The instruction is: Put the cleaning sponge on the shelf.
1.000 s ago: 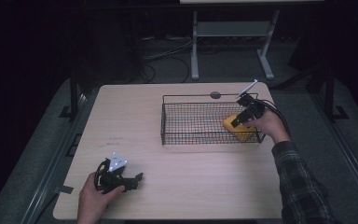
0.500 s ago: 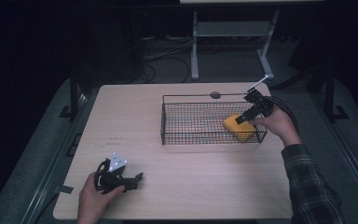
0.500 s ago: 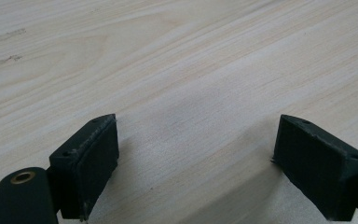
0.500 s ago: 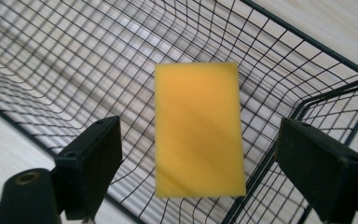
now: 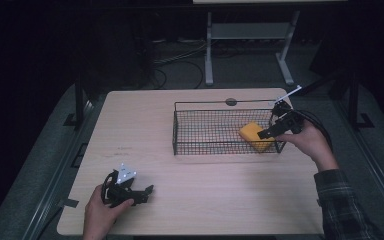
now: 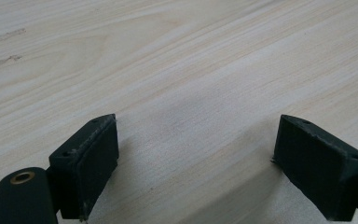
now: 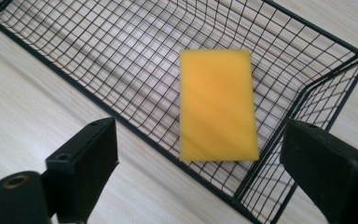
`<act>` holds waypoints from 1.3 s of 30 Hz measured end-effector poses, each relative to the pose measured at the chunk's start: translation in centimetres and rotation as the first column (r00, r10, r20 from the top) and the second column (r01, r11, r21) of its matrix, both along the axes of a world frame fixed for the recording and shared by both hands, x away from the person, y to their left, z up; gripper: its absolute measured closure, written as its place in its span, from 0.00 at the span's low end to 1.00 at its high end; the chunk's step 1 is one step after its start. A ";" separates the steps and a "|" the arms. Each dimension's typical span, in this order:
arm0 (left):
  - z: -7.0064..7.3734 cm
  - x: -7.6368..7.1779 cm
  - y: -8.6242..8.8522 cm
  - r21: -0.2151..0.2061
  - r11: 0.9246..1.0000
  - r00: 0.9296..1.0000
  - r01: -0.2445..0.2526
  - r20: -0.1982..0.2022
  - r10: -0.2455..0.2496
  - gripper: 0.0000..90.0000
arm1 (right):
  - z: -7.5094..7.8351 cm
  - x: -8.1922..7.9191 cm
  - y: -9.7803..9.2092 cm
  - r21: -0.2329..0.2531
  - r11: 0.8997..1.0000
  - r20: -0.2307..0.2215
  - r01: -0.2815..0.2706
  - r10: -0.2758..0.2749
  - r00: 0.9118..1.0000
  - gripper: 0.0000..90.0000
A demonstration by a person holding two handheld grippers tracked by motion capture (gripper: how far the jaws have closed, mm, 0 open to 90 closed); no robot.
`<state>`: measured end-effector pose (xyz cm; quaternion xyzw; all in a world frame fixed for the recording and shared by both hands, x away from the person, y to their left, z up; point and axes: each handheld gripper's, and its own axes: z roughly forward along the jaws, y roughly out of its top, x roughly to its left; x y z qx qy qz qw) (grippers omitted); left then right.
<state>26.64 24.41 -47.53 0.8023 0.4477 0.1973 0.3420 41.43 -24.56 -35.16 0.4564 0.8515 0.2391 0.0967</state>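
- Right claw [image 5: 270, 133] hangs wide open, empty, above the sponge [image 5: 255, 136] at the basket's [image 5: 200, 150] 3 o'clock end; its jaws could snag wire.
- Left claw [image 5: 139, 192] rests open, empty, on the table [image 5: 145, 120].

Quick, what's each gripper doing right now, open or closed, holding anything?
Left gripper: open, holding nothing, low over bare table.
Right gripper: open, holding nothing, above the yellow sponge lying in the wire basket.

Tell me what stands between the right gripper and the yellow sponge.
The wire basket: the yellow sponge lies on its floor, and the right gripper, open, looks over the rim at the basket's right-end corner. From above, nothing covers it.
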 end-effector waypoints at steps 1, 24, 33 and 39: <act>0.0 0.0 0.0 0.000 1.000 1.000 0.000 0.000 0.000 0.14 | 0.0 -0.3 -0.1 0.003 1.000 0.003 0.003 -0.003 1.000 0.11; 0.0 0.0 0.0 0.001 1.000 1.000 0.001 0.001 -0.001 0.14 | -2.3 -8.1 -1.5 0.059 0.998 0.093 -0.033 0.028 0.995 0.06; 0.0 0.0 0.0 -0.001 1.000 1.000 -0.001 0.000 0.001 0.14 | -4.4 -10.9 -1.6 0.060 0.997 0.154 -0.053 0.043 0.987 0.06; 0.0 0.0 0.0 -0.001 1.000 1.000 -0.002 0.002 0.002 0.14 | -5.9 -12.0 -1.9 0.067 0.996 0.178 -0.059 0.047 0.983 0.06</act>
